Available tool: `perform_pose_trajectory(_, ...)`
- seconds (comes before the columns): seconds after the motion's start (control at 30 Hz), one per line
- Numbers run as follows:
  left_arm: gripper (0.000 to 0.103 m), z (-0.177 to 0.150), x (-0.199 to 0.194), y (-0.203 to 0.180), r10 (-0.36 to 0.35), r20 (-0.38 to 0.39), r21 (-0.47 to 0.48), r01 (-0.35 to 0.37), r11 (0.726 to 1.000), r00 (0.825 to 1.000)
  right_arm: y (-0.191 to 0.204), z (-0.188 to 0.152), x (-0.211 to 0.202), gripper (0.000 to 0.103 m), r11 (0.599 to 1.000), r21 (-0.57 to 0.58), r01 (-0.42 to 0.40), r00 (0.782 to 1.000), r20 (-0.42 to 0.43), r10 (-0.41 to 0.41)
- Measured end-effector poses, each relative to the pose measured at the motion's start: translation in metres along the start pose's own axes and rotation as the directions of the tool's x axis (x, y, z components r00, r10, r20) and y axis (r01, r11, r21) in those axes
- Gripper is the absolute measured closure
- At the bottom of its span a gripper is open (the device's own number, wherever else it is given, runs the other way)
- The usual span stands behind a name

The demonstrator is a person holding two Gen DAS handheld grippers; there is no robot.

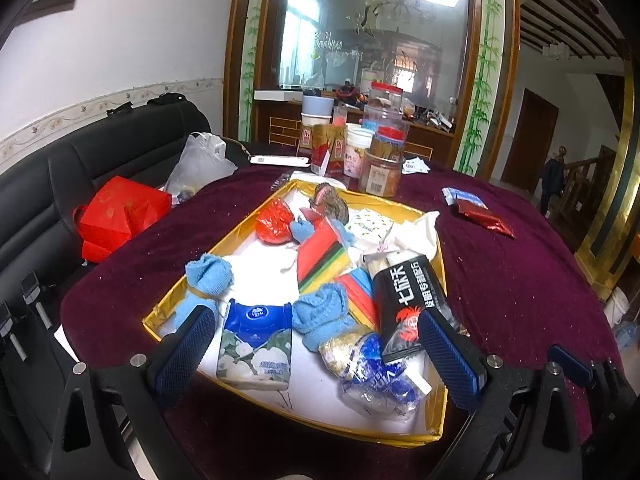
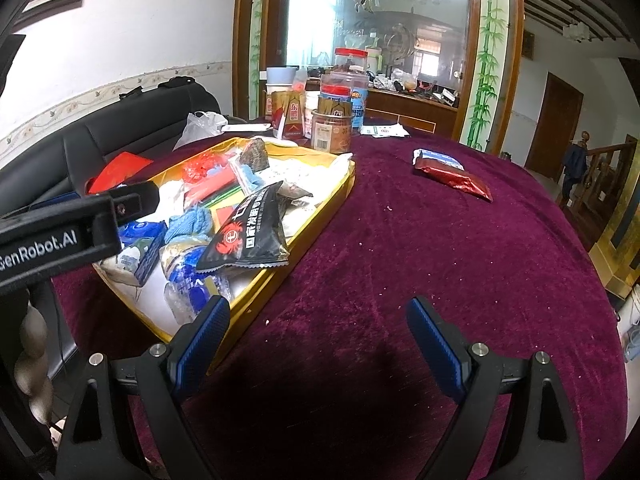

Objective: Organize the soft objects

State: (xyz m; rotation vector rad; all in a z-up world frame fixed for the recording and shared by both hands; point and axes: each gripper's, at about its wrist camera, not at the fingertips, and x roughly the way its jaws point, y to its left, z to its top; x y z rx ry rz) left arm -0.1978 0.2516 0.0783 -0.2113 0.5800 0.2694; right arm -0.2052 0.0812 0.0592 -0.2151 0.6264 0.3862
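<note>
Gold tray (image 1: 436,412) heaped with blue towels (image 1: 324,312), tissue pack (image 1: 254,350), black pouch (image 1: 412,304).

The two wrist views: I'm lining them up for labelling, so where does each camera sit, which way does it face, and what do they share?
Left wrist: sits behind the open left gripper, facing the gold tray of soft items; the right gripper's tip shows at the edge.
Right wrist: sits behind the open right gripper, over bare burgundy tablecloth beside the tray; the left gripper's body crosses its left side.
Shared: tray, black crab-print pouch, red foil packet, jars.
</note>
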Motion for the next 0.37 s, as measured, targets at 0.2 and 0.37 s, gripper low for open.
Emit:
perform_pose_trajectory(0.2,0.001,0.006,-0.001,-0.004,-0.003,0.006,0.011,0.003,1.0,1.0,-0.001,0.004,-0.002,0.013,1.0,-0.014,-0.006,1.0,0.008,0.006)
perform_pose_trajectory(0.37,0.001,0.017,-0.006,-0.019,-0.076,-0.018,0.041,0.077,0.996,0.997,-0.031,0.009,-0.005,0.013,0.999,0.034,0.008,1.0,-0.01,-0.008)
